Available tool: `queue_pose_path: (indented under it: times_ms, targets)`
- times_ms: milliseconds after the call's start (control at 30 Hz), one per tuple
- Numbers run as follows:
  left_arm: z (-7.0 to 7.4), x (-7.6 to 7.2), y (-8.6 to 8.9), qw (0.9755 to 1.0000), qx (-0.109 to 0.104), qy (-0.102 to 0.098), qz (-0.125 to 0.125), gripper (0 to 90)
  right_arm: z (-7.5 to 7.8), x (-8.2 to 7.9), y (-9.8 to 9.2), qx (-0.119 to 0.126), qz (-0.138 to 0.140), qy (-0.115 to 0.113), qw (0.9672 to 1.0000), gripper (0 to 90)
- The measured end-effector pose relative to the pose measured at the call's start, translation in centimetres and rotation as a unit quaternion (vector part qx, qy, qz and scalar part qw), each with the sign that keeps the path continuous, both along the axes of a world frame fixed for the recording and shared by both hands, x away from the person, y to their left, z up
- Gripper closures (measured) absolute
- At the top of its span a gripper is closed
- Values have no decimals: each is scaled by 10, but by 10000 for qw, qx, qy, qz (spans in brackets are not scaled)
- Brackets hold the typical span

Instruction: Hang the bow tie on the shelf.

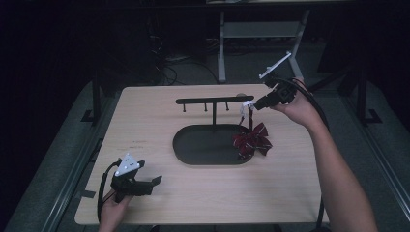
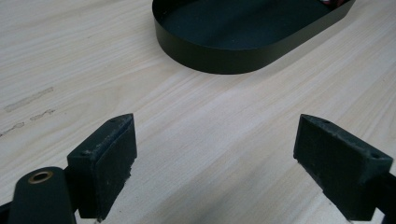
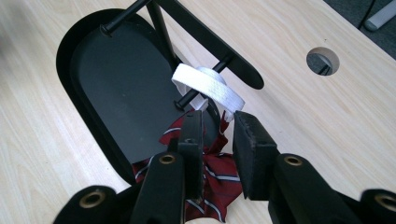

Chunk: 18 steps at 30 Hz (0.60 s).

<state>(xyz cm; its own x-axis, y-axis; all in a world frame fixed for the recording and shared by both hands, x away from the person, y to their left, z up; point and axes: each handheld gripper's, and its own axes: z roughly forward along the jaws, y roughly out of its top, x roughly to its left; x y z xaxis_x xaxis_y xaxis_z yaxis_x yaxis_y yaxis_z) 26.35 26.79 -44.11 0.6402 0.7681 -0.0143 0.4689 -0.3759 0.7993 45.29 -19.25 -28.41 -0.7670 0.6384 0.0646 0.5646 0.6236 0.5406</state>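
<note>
Our left gripper (image 1: 155, 181) rests low at the near left of the table (image 1: 145, 116), its jaws spread wide with only bare wood between them; the black oval tray (image 2: 224, 58) lies ahead of them. Farther right, the T-shaped stand (image 1: 214, 100) rises from that tray. Our right gripper (image 3: 217, 126) has its jaws parted a little. Just beyond their tips the white loop (image 3: 208, 86) sits over the stand's end peg, and the red striped bow (image 1: 251, 140) hangs below them. We cannot tell whether they pinch the strap. If we pull back carelessly, a jaw could snag the loop and drag it off the peg.
</note>
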Motion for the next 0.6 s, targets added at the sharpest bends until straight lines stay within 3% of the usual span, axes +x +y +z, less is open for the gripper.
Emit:
queue_pose_path:
  times_ms: [600]
  targets:
    - [0,-1,0,10000,26,5,7,130,-12,-6,-17,192,-23,129,9997,672]
